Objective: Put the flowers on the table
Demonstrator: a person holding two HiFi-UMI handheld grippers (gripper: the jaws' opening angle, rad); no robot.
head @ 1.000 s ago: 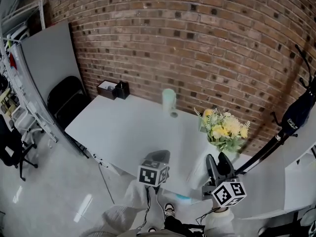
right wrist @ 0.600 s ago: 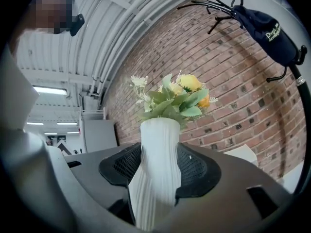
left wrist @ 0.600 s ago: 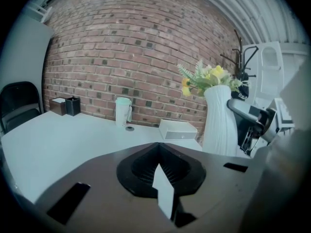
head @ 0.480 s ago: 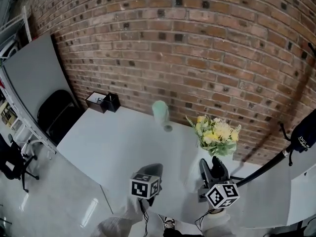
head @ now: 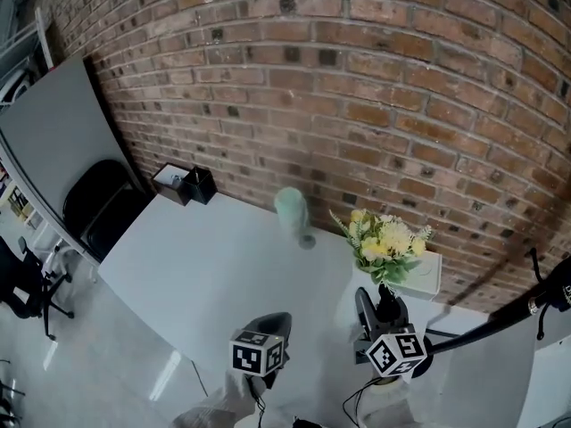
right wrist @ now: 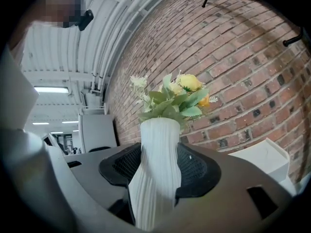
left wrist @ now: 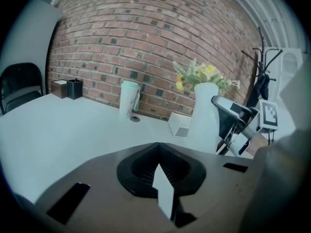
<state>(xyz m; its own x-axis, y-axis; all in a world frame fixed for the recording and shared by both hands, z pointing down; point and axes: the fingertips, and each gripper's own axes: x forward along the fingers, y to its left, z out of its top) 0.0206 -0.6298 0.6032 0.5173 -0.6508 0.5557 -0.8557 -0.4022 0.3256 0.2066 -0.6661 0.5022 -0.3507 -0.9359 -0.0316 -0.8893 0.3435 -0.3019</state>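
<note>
**Vase carried in over the table, not yet let go**

Both grippers have come fwd over the table point(head: 196, 266) since a sec ago. Back then they hung at its near edge. Now the white top lies under and around them, and a box point(head: 426, 275) has come into view behind the flowers point(head: 385, 242).

Right gripper point(head: 376, 303) is clamped on the vase point(right wrist: 156, 169): ribbed pads pinch its narrow waist from both sides, vase upright btwn them. Grip there makes sense, as the body widens above the pinch, so it's unlikely to slip down through, and the blooms stay clear of the jaws. Left gripper point(head: 272, 322) sits just beside it, jaws drawn together w/ nothing in them. It's prob. kept closed and out of the way, since one gripper does the carrying.

Flowers, yellow and cream w/ green leaves, stand up out of the vase over the table's far right part, near the wall point(head: 357, 105). Can't tell whether the base touches the top, as gripper bodies hide it in every view.

Beyond: the white open box just past the vase, by the wall. Farther left a pale green cup point(head: 291, 210) w/ a small disc point(head: 307, 241) at its foot. A black holder point(head: 200, 185) sits at the far-left corner. All are apart from the vase, so there's room to set it down.

Judging by this, task is nearly done: lower till the base bears, then open. Tall narrow vase looks top-heavy, so letting go before it's seated could tip it.
</note>
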